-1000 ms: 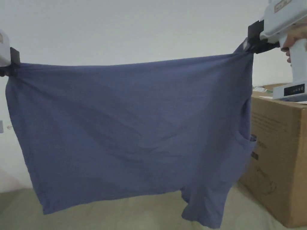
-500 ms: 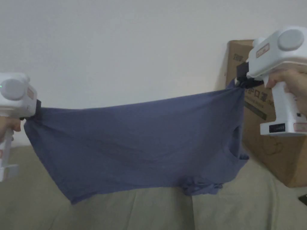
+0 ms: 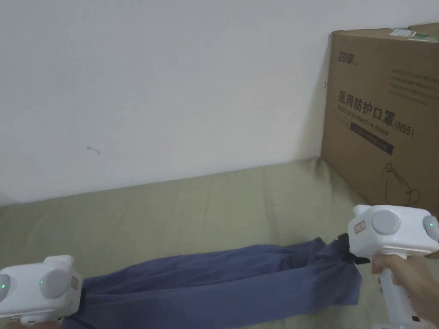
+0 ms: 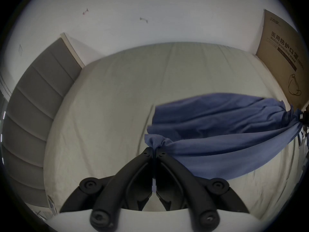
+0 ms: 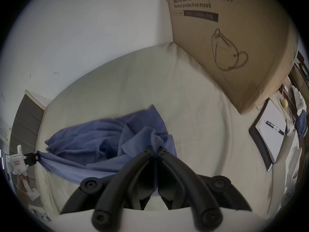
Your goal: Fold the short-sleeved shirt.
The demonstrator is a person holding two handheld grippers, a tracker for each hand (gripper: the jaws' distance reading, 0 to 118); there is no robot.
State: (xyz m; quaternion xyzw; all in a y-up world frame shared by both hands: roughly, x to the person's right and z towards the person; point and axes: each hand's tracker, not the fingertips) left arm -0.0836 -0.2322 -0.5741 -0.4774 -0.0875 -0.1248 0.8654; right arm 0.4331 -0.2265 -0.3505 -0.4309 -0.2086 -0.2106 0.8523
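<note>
The blue short-sleeved shirt (image 3: 223, 282) lies stretched in a long band across the beige bed (image 3: 193, 205), its far part bunched on the sheet. My left gripper (image 4: 155, 149) is shut on a puckered corner of the shirt (image 4: 217, 135) at the lower left of the head view. My right gripper (image 5: 155, 149) is shut on the opposite corner of the shirt (image 5: 93, 143), held by a hand at the lower right. The left gripper (image 5: 31, 158) also shows far off in the right gripper view, clamping the cloth's other end.
A large cardboard box (image 3: 386, 115) stands on the bed at the right, against the white wall (image 3: 150, 85). A clipboard with a pen (image 5: 269, 131) lies beyond the box. A grey padded headboard (image 4: 38, 105) is at the left.
Both grippers have come down from chest height to just above the bed, still holding the shirt. The hanging cloth has dropped onto the sheet and bunched; the head camera has tilted down.
</note>
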